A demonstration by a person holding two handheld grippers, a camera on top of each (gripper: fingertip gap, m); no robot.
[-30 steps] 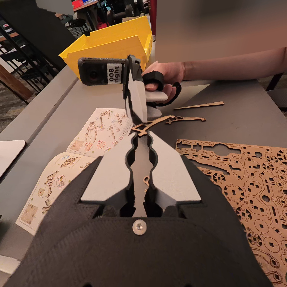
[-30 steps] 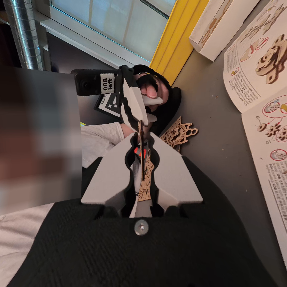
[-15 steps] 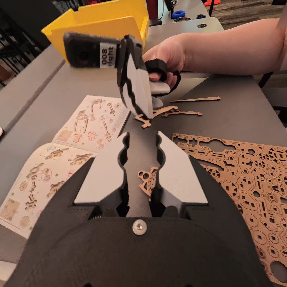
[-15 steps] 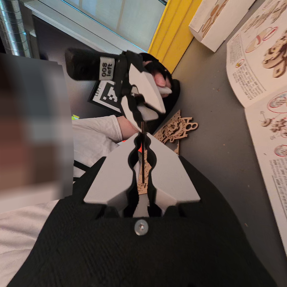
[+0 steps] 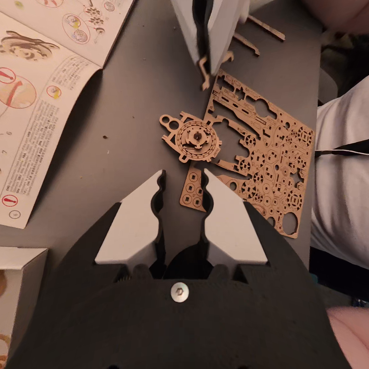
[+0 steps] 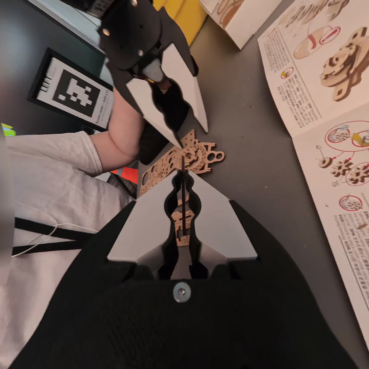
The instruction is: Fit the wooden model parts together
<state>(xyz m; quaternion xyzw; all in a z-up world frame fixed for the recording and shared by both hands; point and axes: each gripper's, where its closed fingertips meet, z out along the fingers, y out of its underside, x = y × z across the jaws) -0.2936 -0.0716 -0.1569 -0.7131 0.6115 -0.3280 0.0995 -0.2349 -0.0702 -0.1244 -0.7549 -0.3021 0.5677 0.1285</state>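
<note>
My left gripper [image 5: 183, 172] is open and empty, pointing down at the grey table just short of a round wooden gear assembly [image 5: 191, 139] that lies flat. A punched wooden parts sheet [image 5: 275, 163] lies beside and partly under it. My right gripper [image 6: 182, 173] is shut on a thin flat wooden part [image 6: 182, 209], seen edge-on. In the left wrist view that gripper [image 5: 205, 40] hangs at the top with the part's end [image 5: 204, 79] sticking out below. In the right wrist view the left gripper [image 6: 192, 137] hovers open over the assembly [image 6: 201, 159].
An open instruction booklet [image 5: 36, 89] lies left of the parts and also shows in the right wrist view [image 6: 329, 139]. A white box [image 6: 237, 22] and a yellow bin [image 6: 185, 14] stand behind. Loose wooden strips [image 5: 265, 30] lie near the right gripper. A person's torso [image 5: 343, 169] borders the table edge.
My left gripper has opened wide and tipped down over the round assembly on the table. My right gripper has kept its hold on the flat part and come closer to the assembly.
</note>
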